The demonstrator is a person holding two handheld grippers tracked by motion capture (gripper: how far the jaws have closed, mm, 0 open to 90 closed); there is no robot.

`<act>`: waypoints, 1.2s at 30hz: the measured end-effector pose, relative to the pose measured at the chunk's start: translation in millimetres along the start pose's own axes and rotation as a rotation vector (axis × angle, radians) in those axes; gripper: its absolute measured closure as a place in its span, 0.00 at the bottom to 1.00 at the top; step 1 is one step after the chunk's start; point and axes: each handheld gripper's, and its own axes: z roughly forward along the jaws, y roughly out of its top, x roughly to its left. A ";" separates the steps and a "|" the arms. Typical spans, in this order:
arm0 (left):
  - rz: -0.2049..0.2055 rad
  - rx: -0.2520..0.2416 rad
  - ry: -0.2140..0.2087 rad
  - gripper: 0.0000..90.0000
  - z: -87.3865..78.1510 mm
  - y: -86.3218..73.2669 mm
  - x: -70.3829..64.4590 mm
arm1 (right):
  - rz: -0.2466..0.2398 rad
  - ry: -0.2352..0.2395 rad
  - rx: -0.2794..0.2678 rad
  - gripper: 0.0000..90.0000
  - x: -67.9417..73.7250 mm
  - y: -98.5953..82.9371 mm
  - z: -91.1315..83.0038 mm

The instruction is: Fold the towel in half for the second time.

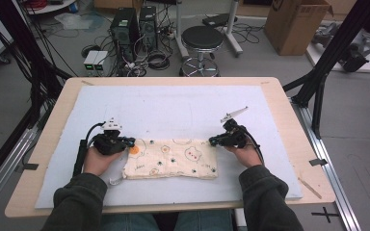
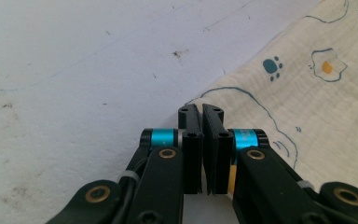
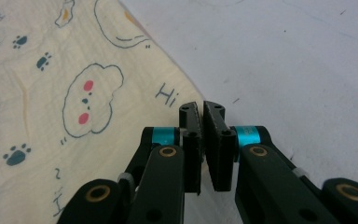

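A folded cream cloth [image 1: 171, 164] printed with bears and paw marks was laid flat on the white mat [image 1: 173, 110] covering the counter [image 1: 289, 125], close to its near edge. The left gripper [image 1: 131, 142] was held at the cloth's far left corner, the right gripper [image 1: 213, 141] at its far right corner. Both pairs of jaws were pressed together, each over a corner; whether fabric was caught between them could not be told. Bare mat was left open beyond.

The cream cloth [image 1: 171, 164], printed with bears and paw marks, lies folded flat on the white mat [image 1: 173, 108], near its front edge.
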 end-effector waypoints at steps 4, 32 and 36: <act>-0.006 -0.014 -0.003 0.96 -3.0 0.5 -0.6 | 0.008 0.005 -0.024 0.96 0.4 0.2 -5.0; 0.064 -0.062 -0.027 0.96 -29.8 -6.7 -16.0 | -0.077 -0.004 -0.099 0.96 22.9 -4.5 -26.3; 0.068 -0.073 -0.029 0.96 -32.2 -8.5 -18.2 | -0.088 0.002 -0.115 0.96 26.6 -7.1 -29.0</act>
